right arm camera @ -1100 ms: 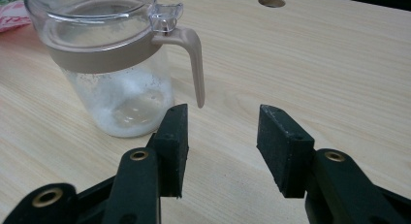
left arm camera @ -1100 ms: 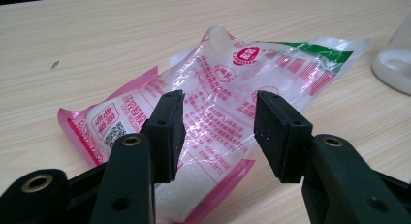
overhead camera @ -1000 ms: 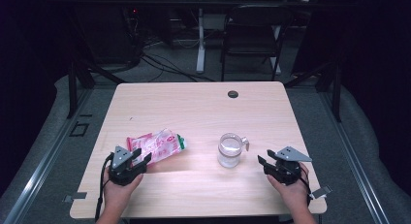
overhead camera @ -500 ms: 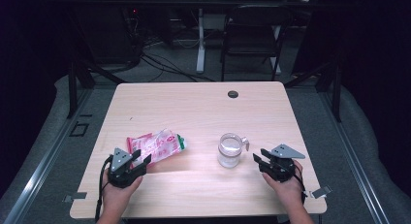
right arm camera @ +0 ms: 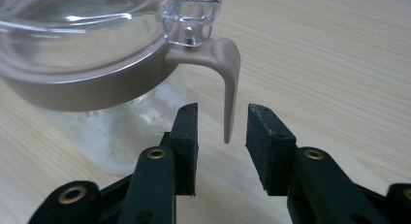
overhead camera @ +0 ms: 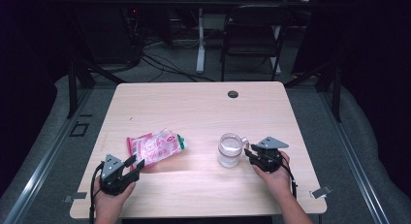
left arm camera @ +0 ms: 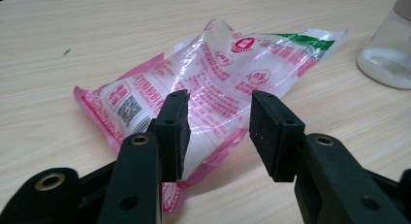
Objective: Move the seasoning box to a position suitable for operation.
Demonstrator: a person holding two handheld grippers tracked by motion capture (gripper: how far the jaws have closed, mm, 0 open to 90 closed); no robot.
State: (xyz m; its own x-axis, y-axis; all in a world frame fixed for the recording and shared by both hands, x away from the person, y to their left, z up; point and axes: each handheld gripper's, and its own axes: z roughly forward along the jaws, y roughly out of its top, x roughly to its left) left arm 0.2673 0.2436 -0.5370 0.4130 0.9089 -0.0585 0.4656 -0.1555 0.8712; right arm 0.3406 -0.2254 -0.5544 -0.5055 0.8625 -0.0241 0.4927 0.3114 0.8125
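High view: the bag (overhead camera: 155, 147) lies on the counter (overhead camera: 194, 112) left of the jar (overhead camera: 229, 150).

Left gripper view: left gripper (left arm camera: 219, 129) half-open, jaws just closing, astride the bag's soft, slippery edge.

Right gripper view: right gripper (right arm camera: 222, 146) half-open, closing around the jar's rigid handle (right arm camera: 228, 83); glass likely fragile.

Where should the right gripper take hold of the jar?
Grip the jar by its beige handle, coming level from the right gripper side. The handle hangs free of the glass wall, thin enough for the jaws, which have just been closing and already straddle its tip without touching.
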